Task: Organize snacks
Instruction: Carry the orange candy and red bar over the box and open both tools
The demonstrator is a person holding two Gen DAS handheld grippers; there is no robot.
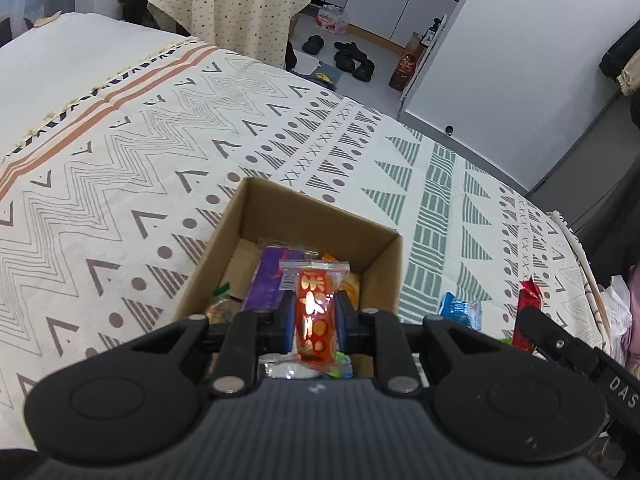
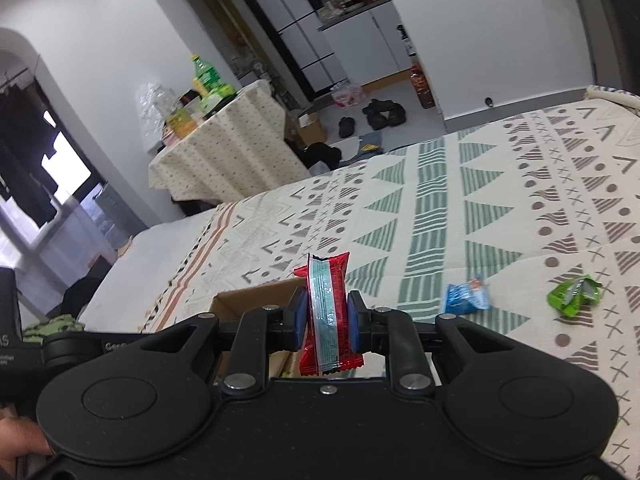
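Left tongs (image 1: 311, 316): I clamp a red-gold packet (image 1: 314, 312) above the box (image 1: 224, 236).
Right tongs (image 2: 326, 316): I clamp a red bar (image 2: 326, 308), just right of the box.
Box: on the bed (image 1: 120, 152), snacks inside.
Blue packet (image 2: 466, 298), green packet (image 2: 574, 294): on the bed, right of the box.

Cardboard box (image 1: 256, 216) sits open on the patterned bed, already holding a purple packet (image 1: 268, 280) plus some orange and green wrappers. A red packet with gold print (image 1: 314, 312) is pinched upright right over it. A second red packet with a silvery seam (image 2: 326, 312) is clamped upright too. A blue packet (image 2: 466, 298) and a crumpled green packet (image 2: 574, 296) lie loose on the bedspread.
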